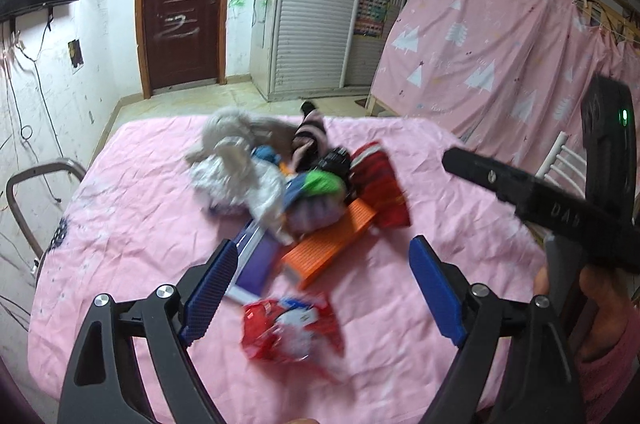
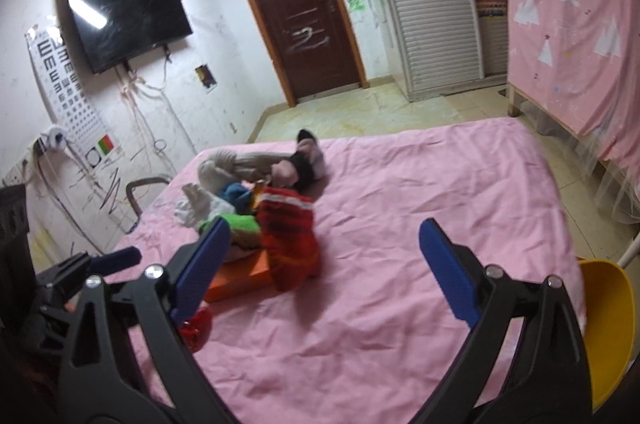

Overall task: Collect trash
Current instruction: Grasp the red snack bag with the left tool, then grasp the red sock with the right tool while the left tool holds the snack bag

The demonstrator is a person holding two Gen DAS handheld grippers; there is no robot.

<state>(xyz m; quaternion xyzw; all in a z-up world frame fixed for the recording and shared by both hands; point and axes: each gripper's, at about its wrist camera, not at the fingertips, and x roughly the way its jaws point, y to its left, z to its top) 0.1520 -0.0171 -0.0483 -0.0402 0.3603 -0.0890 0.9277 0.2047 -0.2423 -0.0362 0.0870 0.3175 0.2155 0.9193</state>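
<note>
stage: early, I judge; nothing collected yet as far as I can see.
left tongs [image 1: 322, 288]: mine, jaws wide, nothing between the pads; they hang over the near part of the bench [image 1: 132, 224], aimed down at the pile.
right tongs [image 2: 326, 266]: mine, jaws wide, empty; pointing at bare pink cloth right of the pile. Their black body also shows at the right edge of the left view.
red wrapper [image 1: 292, 332]: crumpled, red and white, lies loose on the cloth nearest me, just below my left jaws, not gripped. Likeliest trash, I think.
orange box [image 1: 330, 244]: flat on the bench, one end under the pile; trash or not, I cannot tell.
purple pack [image 1: 256, 264]: flat beside the orange box, partly behind my left pad; blurred.
pile [image 1: 276, 176]: socks and soft bits heaped mid-bench: grey, white, green, blue, striped, plus a red sock [image 2: 290, 240] on its right side. Probably not trash, my guess.
yellow bin [image 2: 608, 328]: at the bench's right edge, near my right tongs; inside hidden, so I cannot tell if anything is in it. Likely the drop spot.
left to do: grab wrapper, carry to bin, then check the boxes.
</note>
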